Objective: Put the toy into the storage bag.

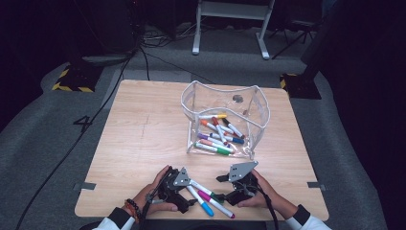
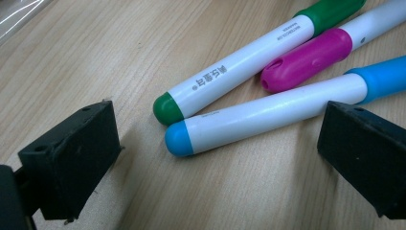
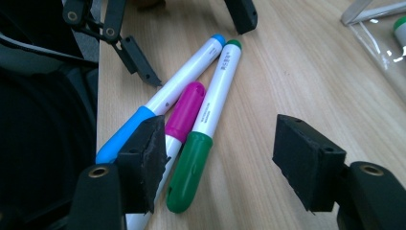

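While both hands rest at the near edge of the table (image 1: 143,139), we note three loose markers between them: green marker (image 3: 210,120), pink marker (image 3: 184,112), blue marker (image 3: 186,79). The left gripper (image 2: 215,158) gapes wide around the blue one's tail, untouched. The right gripper (image 3: 220,158) stands open over the green cap (holding nothing, apparently). The clear pouch (image 1: 258,108) of pens sits beyond.

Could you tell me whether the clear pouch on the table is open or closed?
Open: the clear pouch stands with its white-edged mouth spread wide, markers lying inside.
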A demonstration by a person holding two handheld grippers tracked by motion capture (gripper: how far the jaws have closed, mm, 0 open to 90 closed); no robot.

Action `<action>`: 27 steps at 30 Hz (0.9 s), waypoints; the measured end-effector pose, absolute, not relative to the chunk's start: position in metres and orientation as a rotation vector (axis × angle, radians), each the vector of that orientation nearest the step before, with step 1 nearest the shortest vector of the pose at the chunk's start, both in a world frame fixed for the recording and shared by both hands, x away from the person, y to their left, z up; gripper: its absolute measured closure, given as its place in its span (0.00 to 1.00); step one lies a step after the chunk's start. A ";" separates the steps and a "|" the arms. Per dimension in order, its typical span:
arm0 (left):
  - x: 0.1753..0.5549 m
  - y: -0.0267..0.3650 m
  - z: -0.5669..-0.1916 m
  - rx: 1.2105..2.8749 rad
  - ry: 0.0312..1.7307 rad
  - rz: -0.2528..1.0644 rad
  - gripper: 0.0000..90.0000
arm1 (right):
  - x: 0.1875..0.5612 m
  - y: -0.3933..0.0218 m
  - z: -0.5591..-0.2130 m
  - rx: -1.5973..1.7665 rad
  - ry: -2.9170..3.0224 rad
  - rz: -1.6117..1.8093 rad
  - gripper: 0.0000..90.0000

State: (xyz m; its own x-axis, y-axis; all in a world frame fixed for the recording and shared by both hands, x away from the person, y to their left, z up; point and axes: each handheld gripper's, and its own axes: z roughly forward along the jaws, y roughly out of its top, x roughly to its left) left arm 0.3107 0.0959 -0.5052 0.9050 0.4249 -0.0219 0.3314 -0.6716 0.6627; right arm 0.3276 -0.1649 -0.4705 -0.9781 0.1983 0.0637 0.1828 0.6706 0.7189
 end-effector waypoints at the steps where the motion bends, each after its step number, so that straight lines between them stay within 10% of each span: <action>1: 0.311 0.096 -0.505 2.364 0.538 0.174 0.01 | 0.327 -0.163 -0.472 0.325 2.860 1.214 0.41; 27: 0.311 0.096 -0.505 2.364 0.538 0.174 0.01 | 0.347 -0.164 -0.489 0.366 2.831 1.083 0.51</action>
